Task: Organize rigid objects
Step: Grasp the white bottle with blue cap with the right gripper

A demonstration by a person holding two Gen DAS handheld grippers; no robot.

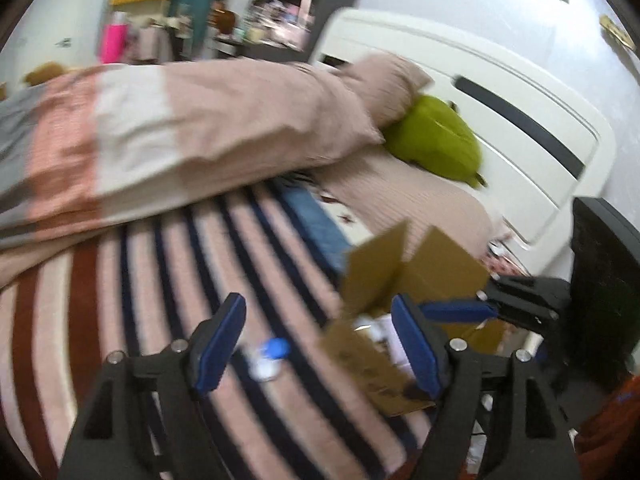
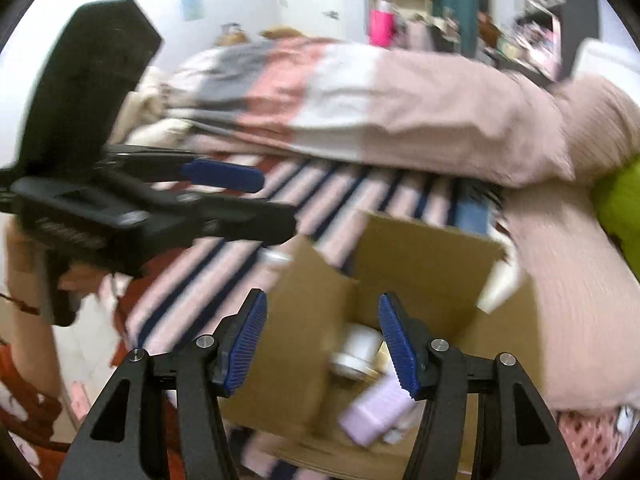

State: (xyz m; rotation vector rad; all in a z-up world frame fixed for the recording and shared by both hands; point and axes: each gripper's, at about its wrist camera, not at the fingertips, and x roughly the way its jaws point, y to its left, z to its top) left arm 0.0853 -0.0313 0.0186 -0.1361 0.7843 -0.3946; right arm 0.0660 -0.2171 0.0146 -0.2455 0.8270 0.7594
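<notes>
An open cardboard box (image 2: pixel 424 264) sits on the striped bed; it also shows in the left wrist view (image 1: pixel 436 272). Inside lie a white jar (image 2: pixel 358 350) and a lilac bottle (image 2: pixel 378 410). A white cup (image 2: pixel 498 286) is at the box's right wall. A small blue-capped white object (image 1: pixel 270 356), blurred, lies on the bedspread between my left gripper's fingers. My left gripper (image 1: pixel 320 344) is open and empty above the bedspread, left of the box; it also shows in the right wrist view (image 2: pixel 276 196). My right gripper (image 2: pixel 322 344) is open and empty over the box; its blue pad shows in the left wrist view (image 1: pixel 460 312).
A folded pink and white duvet (image 1: pixel 180 132) lies across the bed behind the box. A green cushion (image 1: pixel 436 140) rests by a pillow (image 1: pixel 384 84) near the white headboard (image 1: pixel 500 120). A black object (image 1: pixel 604 292) stands at the right. Cluttered shelves (image 1: pixel 276 12) are at the back.
</notes>
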